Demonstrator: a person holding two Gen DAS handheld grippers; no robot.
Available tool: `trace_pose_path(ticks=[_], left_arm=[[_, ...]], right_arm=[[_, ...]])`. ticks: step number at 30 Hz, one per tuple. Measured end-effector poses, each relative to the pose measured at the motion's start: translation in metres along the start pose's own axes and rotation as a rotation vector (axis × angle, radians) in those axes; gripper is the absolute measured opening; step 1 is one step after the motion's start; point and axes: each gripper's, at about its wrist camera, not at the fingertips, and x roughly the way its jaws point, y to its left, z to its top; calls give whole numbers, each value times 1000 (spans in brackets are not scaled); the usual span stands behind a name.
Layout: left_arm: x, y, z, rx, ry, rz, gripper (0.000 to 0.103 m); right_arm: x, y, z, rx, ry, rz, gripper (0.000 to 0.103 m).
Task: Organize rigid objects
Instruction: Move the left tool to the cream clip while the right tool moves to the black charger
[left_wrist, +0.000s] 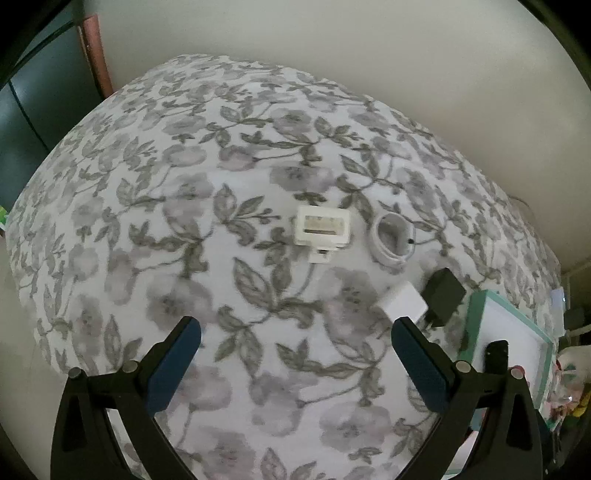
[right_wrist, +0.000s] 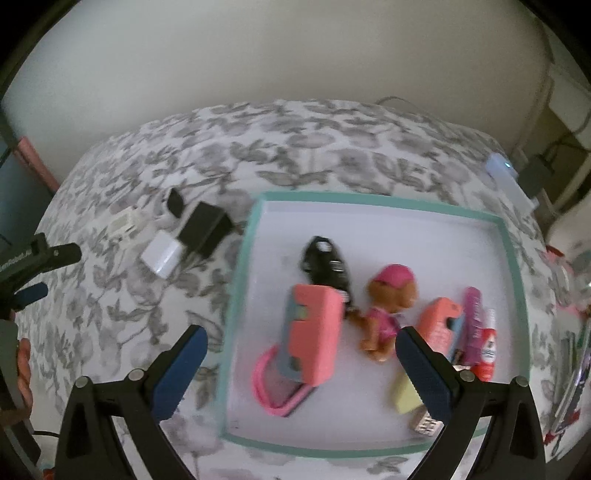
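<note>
left wrist: left gripper (left_wrist: 295, 326) spread wide, empty, above floral cover (left_wrist: 147, 221); white adapter (left_wrist: 322, 232), cable coil (left_wrist: 392, 240), white charger (left_wrist: 404, 301), black charger (left_wrist: 445, 295) unsorted | right wrist: right gripper (right_wrist: 297, 338) wide, empty, over teal tray (right_wrist: 236, 295) holding toy (right_wrist: 384, 306), pink cases; roughly halfway.

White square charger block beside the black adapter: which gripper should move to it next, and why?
Probably the left gripper: it is open and empty, and the white square charger block lies just past its right finger, touching the black plug adapter on the floral bedspread. It sits outside the teal-rimmed tray, where the other small items are gathered.
</note>
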Motion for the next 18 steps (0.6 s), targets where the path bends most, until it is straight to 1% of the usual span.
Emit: trace_pose_path(ticks=[7,13,15,18], left_arm=[[-2,23,7,-9,-13,27,103],[-1,44,14,-75,-16,39,103],[1,44,16,-81,-10,24,103],[5,38,22,-62,0,9,103]], right_arm=[[6,40,2,-65,-6,55,103],[7,53,2,-93,-13,73,103],[10,54,3,-94,-9,75,103],[14,53,8,-83,-1,85,103]])
